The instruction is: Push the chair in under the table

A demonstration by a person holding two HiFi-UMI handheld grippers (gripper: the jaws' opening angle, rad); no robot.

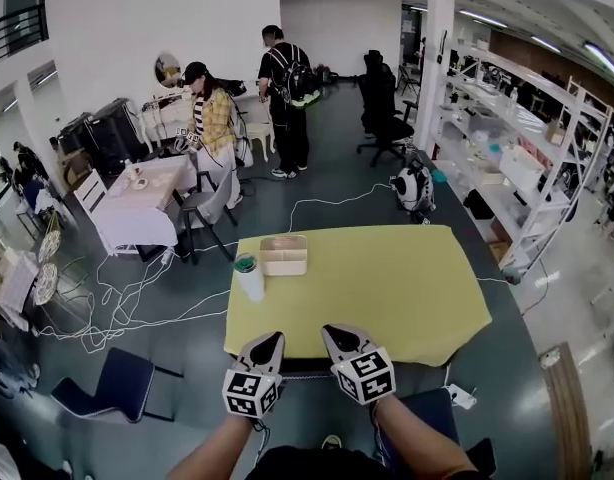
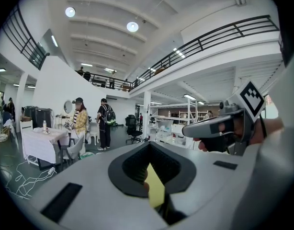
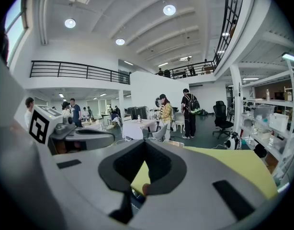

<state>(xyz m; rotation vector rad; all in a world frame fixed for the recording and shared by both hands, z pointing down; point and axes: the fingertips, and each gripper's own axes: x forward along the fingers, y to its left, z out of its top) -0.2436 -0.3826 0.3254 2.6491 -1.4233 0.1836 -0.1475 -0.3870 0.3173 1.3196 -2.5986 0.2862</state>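
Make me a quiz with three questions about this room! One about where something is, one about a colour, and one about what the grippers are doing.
1. Where on the table is the cup?
A. near its left edge
B. in the middle
C. at its right edge

2. What colour is the table top?
A. blue
B. yellow
C. white

3. How are the jaws of the left gripper and right gripper?
A. wide open
B. shut
C. clamped on the cup

Answers:
1. A, it stands by the left edge in the head view, beside the wooden tray.
2. B, the top is plain yellow.
3. B, each gripper view shows its jaws together.
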